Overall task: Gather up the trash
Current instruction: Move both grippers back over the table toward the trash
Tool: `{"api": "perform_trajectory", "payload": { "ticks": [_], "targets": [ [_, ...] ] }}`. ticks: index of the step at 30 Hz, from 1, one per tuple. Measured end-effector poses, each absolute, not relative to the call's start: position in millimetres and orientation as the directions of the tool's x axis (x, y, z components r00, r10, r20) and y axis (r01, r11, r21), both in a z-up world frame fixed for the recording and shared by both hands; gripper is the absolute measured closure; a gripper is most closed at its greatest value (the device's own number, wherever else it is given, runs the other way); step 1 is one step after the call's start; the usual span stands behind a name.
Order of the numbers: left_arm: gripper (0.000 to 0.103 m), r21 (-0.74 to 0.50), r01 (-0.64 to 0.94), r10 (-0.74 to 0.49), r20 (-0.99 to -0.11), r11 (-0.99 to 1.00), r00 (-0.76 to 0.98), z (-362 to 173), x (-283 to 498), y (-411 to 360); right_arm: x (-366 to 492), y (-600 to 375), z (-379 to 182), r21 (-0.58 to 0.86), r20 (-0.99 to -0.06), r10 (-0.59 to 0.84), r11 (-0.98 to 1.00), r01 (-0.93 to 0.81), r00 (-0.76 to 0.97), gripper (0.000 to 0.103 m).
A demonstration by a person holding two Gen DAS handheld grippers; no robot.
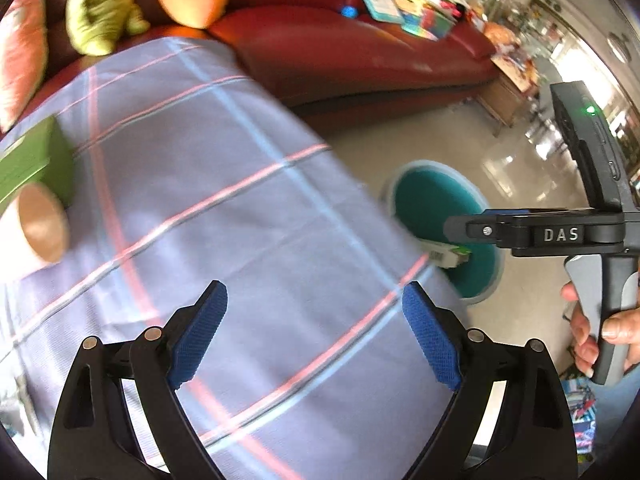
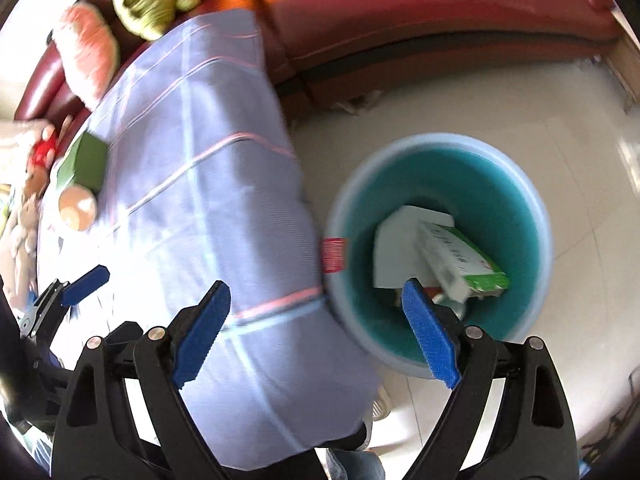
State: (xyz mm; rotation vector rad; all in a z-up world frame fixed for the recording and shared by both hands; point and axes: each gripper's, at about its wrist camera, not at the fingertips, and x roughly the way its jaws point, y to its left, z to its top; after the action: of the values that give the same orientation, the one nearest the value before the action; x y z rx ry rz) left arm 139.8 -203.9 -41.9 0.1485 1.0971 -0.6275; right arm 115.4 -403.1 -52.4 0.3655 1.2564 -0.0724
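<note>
A teal bin stands on the floor beside the table. Inside it lie a white sheet and a green-and-white carton. My right gripper hangs open over the table's edge and the bin's rim, with nothing between its fingers. My left gripper is open above the plaid cloth, also holding nothing. On the far left of the table sit a green box and a brown cup. In the left wrist view the bin shows past the table's edge, with the right gripper over it, held by a hand.
The table wears a lavender plaid cloth. A red sofa runs behind it, carrying plush toys, cushions and books. Pale tiled floor surrounds the bin. More toys crowd the table's left end.
</note>
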Motion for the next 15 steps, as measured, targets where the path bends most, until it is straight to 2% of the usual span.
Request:
{"api": "perform_trajectory", "payload": {
  "ticks": [15],
  "targets": [
    [0.013, -0.176, 0.261, -0.279, -0.854, 0.949, 0.439, -28.3, 122.0, -1.7, 148.8, -229.7, -41.8, 0.169, -0.954, 0.172, 0.985, -0.037, 0.244, 0.019]
  ]
}}
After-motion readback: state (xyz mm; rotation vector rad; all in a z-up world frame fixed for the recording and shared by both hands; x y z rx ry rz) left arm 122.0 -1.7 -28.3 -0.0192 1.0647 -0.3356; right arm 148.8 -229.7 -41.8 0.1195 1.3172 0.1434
